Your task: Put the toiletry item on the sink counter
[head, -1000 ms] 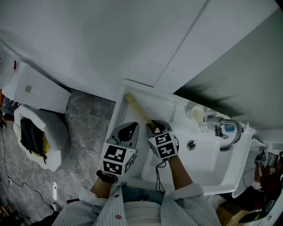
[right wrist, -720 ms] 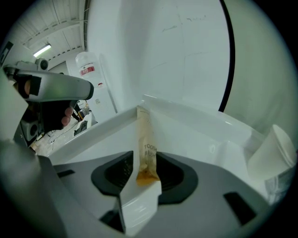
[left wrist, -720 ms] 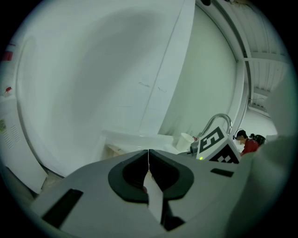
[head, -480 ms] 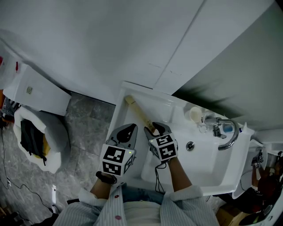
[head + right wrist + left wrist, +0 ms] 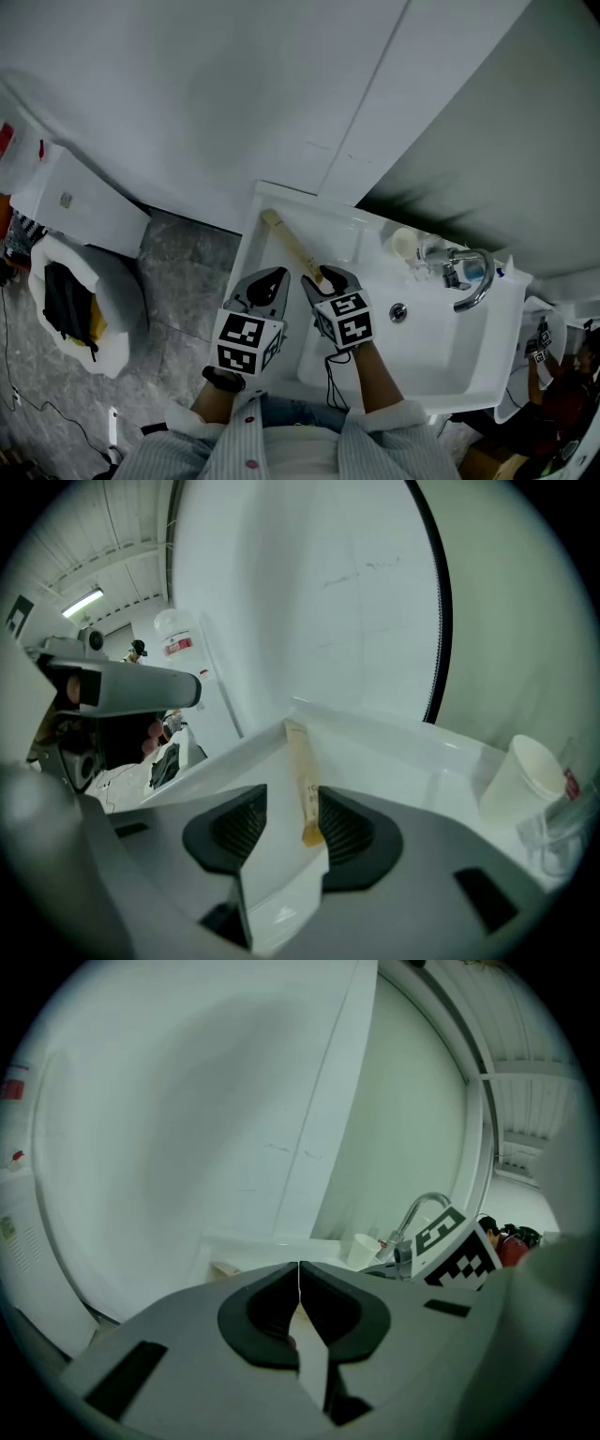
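Observation:
A long, slim beige tube [image 5: 292, 246] lies flat on the white sink counter [image 5: 255, 246], running diagonally toward the back left corner. In the right gripper view the tube [image 5: 302, 778] rests on the counter with its near end between the pads, which do not press on it. My right gripper [image 5: 328, 277] sits at the tube's near end, its jaws opening. Just left of it, over the counter's left edge, my left gripper [image 5: 267, 281] is shut with nothing in it; its jaws [image 5: 299, 1283] meet in a thin line.
The sink basin [image 5: 441, 352] with a chrome faucet [image 5: 469, 281] lies to the right, and a white cup [image 5: 403, 242] stands behind it. A toilet tank [image 5: 84, 202] and a lined bin [image 5: 70, 300] stand at the left on the grey stone floor.
The right gripper's jaws have spread apart and let go of the tube, which now lies on the counter. The left gripper has stayed shut beside it.

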`<state>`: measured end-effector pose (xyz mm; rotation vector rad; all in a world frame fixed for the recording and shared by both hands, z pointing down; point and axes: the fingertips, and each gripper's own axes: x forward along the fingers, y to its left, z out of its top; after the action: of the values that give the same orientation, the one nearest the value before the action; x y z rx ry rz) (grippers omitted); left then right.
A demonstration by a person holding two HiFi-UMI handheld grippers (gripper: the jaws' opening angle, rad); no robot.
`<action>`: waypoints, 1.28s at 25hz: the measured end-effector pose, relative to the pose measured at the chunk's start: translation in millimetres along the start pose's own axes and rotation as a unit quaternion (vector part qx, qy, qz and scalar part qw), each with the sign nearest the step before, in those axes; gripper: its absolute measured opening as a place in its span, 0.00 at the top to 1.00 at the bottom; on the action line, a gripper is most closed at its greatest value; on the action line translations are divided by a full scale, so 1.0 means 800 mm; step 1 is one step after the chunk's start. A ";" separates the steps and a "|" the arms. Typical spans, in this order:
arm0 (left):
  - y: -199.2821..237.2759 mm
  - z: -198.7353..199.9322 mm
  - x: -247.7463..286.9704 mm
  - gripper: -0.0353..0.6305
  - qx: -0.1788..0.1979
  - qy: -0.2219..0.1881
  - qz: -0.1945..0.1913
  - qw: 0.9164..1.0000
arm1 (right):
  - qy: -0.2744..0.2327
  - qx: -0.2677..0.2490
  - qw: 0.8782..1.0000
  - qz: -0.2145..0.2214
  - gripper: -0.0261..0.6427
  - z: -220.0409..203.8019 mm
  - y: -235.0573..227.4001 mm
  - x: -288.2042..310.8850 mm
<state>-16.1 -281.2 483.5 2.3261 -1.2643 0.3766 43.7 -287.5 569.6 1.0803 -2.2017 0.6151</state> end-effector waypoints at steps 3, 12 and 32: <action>-0.006 0.005 -0.007 0.92 0.006 -0.007 -0.001 1.000 | -0.017 0.006 1.000 -0.001 0.72 0.007 0.005 -0.014; -0.035 0.033 -0.036 0.92 0.036 -0.033 -0.012 0.999 | -0.102 0.030 0.994 0.007 0.72 0.054 0.025 -0.077; -0.125 0.120 -0.126 0.92 0.078 -0.140 -0.074 0.984 | -0.290 0.014 0.956 0.036 0.79 0.156 0.083 -0.262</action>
<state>15.8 -211.9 330.2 2.6605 -1.2132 0.1040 52.1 -216.5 326.8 1.3242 -2.7464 0.3875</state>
